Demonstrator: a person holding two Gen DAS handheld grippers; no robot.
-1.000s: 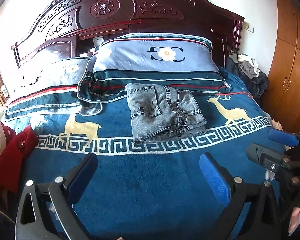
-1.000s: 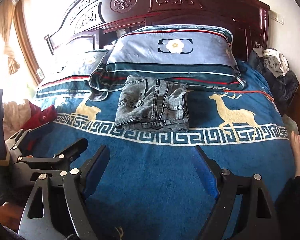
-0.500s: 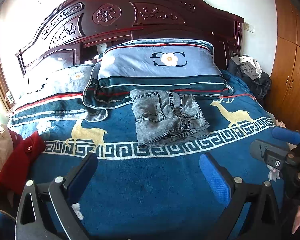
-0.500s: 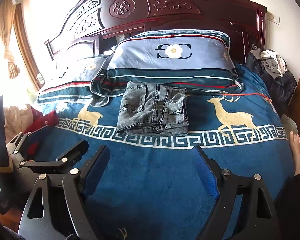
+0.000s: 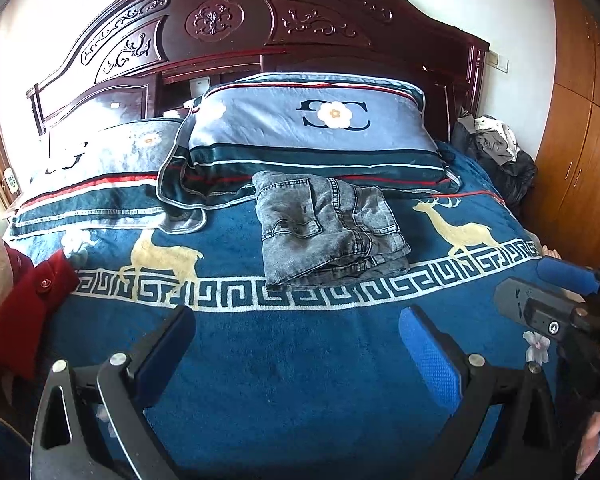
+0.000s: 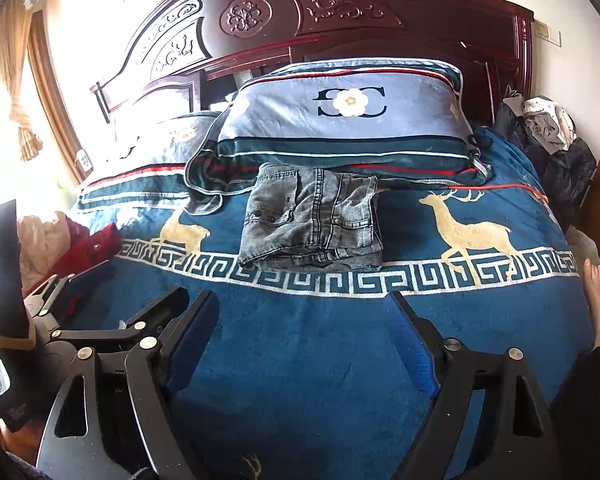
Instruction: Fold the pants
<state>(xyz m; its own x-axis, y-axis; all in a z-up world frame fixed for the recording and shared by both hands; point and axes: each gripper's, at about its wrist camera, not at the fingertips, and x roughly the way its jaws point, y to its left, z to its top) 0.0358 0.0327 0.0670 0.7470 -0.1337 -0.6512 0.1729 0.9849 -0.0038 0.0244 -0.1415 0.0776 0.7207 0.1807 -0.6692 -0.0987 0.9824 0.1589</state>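
Observation:
Grey denim pants [image 5: 328, 226] lie folded into a compact stack on the blue deer-pattern blanket [image 5: 292, 360], just in front of the pillow; they also show in the right wrist view [image 6: 312, 220]. My left gripper [image 5: 296, 344] is open and empty, well short of the pants above the blanket. My right gripper [image 6: 304, 328] is open and empty, also back from the pants. The right gripper shows at the right edge of the left wrist view [image 5: 556, 300], and the left gripper at the left of the right wrist view [image 6: 100, 304].
Two striped pillows [image 5: 312, 132] lean on the carved wooden headboard [image 5: 260, 28]. A red garment [image 5: 28, 308] lies at the bed's left edge. A pile of dark clothes [image 5: 496, 156] sits at the right by a wooden wardrobe [image 5: 580, 140]. A bare foot [image 6: 598, 304] rests at the right.
Both grippers have drawn back and tilted up slightly from the bed; the folded pants sit a little farther and lower in view. Both stay open and empty.

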